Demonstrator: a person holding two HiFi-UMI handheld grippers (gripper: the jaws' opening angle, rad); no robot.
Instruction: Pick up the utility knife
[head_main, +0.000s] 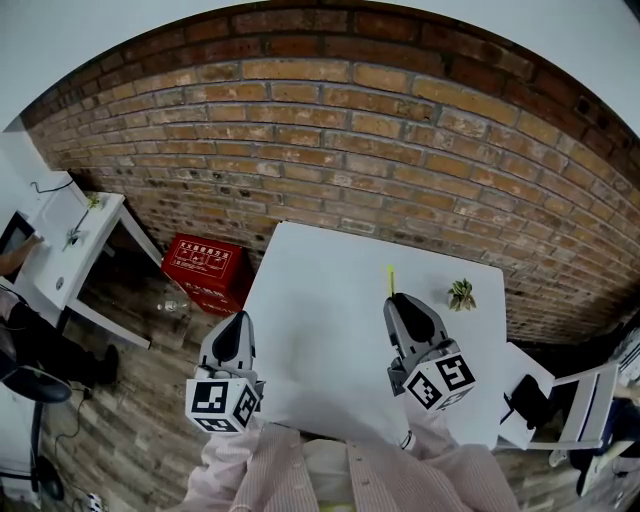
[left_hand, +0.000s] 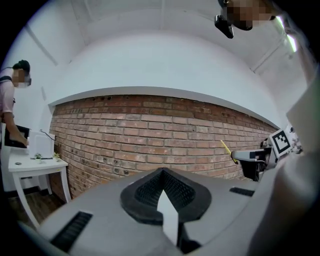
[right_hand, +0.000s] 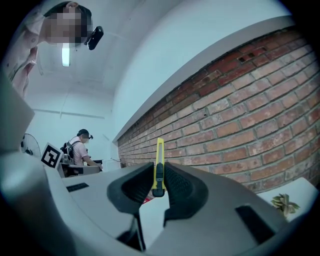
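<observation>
Only the right gripper view shows the grip plainly: the right gripper (right_hand: 159, 176) has its jaws pinched on a yellow utility knife (right_hand: 159, 152). The knife stands upright between the pads, its tip poking past them toward the brick wall (right_hand: 250, 115). In the head view the knife is just a thin yellow sliver ahead of that gripper, above the white table (head_main: 320, 300). The left gripper view sees it from the side, against the bricks.

The left gripper (left_hand: 161, 176) has its jaws pressed together with nothing between them, as its own view makes clear. The head view only shows it from above, at the table's left edge.

A small plant (head_main: 461, 294) sits on the table near the far right corner, and the right gripper view catches it low at the right. A red box (head_main: 207, 268) on the floor by the wall shows whole only in the head view. A white desk (left_hand: 35, 164) with a person (left_hand: 7, 110) beside it shows in the left gripper view.
</observation>
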